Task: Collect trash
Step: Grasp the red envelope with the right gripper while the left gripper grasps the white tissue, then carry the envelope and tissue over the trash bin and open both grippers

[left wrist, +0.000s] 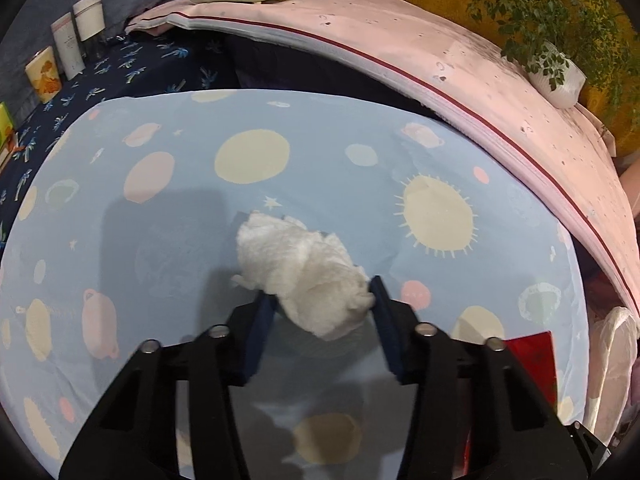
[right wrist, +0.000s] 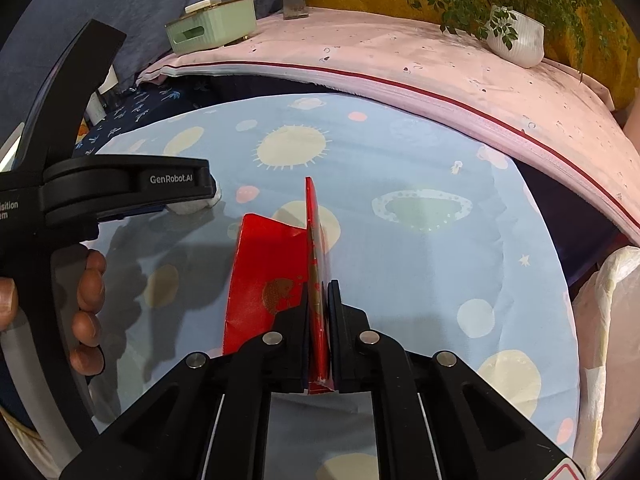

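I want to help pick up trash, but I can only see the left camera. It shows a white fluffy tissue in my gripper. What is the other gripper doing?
Observer: The right gripper is shut on a red paper, folded, with one flap standing up on edge.
Child: Can you see my gripper from there?
Observer: Yes, the left gripper comes in from the left, with the tissue peeking out under its tip.
Child: Who is holding it?
Observer: A hand; its fingers wrap the black handle.
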Demonstrator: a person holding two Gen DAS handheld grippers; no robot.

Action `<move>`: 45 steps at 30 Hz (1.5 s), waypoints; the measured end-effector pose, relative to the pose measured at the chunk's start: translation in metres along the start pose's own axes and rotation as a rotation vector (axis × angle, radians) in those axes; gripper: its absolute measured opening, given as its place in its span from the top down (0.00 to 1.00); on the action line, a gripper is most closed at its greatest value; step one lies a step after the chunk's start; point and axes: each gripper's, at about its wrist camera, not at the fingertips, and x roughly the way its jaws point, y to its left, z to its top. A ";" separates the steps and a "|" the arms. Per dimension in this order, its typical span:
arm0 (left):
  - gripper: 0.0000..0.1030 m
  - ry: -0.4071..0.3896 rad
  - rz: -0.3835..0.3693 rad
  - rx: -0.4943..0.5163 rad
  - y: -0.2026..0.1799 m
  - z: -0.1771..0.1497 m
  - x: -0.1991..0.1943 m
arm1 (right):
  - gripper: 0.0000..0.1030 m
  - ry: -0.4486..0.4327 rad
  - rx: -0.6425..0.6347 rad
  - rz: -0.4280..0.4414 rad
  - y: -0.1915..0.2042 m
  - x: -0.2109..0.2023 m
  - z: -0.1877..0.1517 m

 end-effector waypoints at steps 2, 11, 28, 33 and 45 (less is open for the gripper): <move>0.70 0.002 -0.001 0.000 -0.002 -0.002 -0.003 | 0.95 0.000 0.005 0.002 -0.001 0.000 0.000; 0.78 0.013 -0.020 -0.016 -0.004 -0.022 -0.026 | 0.97 -0.019 0.029 0.009 -0.007 -0.018 -0.003; 0.78 -0.045 -0.066 0.073 -0.054 -0.069 -0.105 | 0.97 -0.136 0.068 -0.006 -0.033 -0.099 -0.018; 0.78 -0.063 -0.077 0.107 -0.072 -0.083 -0.125 | 0.97 -0.167 0.093 -0.018 -0.048 -0.123 -0.027; 0.78 -0.077 -0.111 0.205 -0.122 -0.113 -0.153 | 0.97 -0.214 0.156 -0.050 -0.087 -0.160 -0.049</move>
